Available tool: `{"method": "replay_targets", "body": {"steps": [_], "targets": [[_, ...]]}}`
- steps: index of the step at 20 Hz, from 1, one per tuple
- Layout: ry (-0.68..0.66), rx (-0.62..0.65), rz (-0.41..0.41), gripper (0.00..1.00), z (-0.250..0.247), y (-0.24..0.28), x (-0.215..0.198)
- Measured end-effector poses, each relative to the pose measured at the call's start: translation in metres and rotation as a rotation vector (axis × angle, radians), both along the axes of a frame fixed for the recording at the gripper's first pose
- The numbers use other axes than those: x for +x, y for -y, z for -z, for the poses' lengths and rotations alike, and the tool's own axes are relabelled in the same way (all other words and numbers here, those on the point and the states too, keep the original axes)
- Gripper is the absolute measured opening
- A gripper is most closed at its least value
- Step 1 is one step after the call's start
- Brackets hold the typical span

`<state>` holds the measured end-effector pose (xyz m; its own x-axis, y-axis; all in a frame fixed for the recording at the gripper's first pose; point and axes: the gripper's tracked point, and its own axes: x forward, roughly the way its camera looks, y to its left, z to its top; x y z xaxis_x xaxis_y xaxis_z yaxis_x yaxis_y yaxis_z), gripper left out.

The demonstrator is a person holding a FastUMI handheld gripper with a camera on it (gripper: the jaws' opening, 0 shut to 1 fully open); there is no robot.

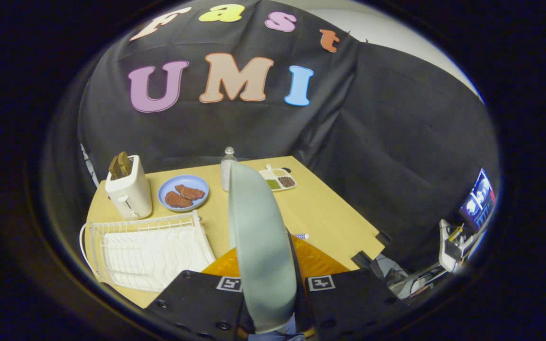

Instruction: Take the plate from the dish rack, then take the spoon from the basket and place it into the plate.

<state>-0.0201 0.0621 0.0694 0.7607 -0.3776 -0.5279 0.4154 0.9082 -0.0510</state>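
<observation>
Gripper: the gripper (269, 303) is closed down to a narrow gap, its two black fingers (202, 303) pressing on either side of the plate; each finger carries a square marker tag on top.
Plate: pale green plate (259, 246), held on edge and upright between the fingers, rising well above them; its rim hides the middle of the table beyond.
Dish rack: white wire dish rack (147, 253) on the table to the left of the fingers, lying apart from the plate; no dishes seen in its slots.
Basket: an orange basket (318, 263) with a mesh pattern sits just ahead of the fingers, partly behind the plate.
Spoon: a small white handle end (300, 236) pokes out at the basket's far edge, right of the plate; cannot tell for sure that it is the spoon.
Table: light wooden table (330, 218).
Toaster: white toaster (128, 192) beyond the rack, with brown slices standing in its slots.
Blue plate: blue plate (183, 192) right of the toaster, two brown patties lying on it.
Bottle: clear bottle (228, 168) just past the held plate's top edge.
Tray: white divided tray (278, 180) right of the bottle, compartments with green and dark brown contents.
Off-table: a lit screen (479, 199) well to the right, beyond the table edge.
</observation>
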Motion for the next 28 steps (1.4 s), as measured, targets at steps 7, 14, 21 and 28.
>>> {"method": "replay_targets", "body": {"steps": [7, 14, 21, 28], "targets": [[-0.063, 0.215, 0.134, 0.34, 0.083, 0.044, -0.046], [-0.072, 0.511, 0.159, 0.34, 0.163, 0.053, -0.054], [-0.174, 0.586, 0.123, 0.35, 0.219, 0.068, -0.04], [-0.155, 0.73, 0.119, 0.45, 0.248, 0.076, -0.019]]}}
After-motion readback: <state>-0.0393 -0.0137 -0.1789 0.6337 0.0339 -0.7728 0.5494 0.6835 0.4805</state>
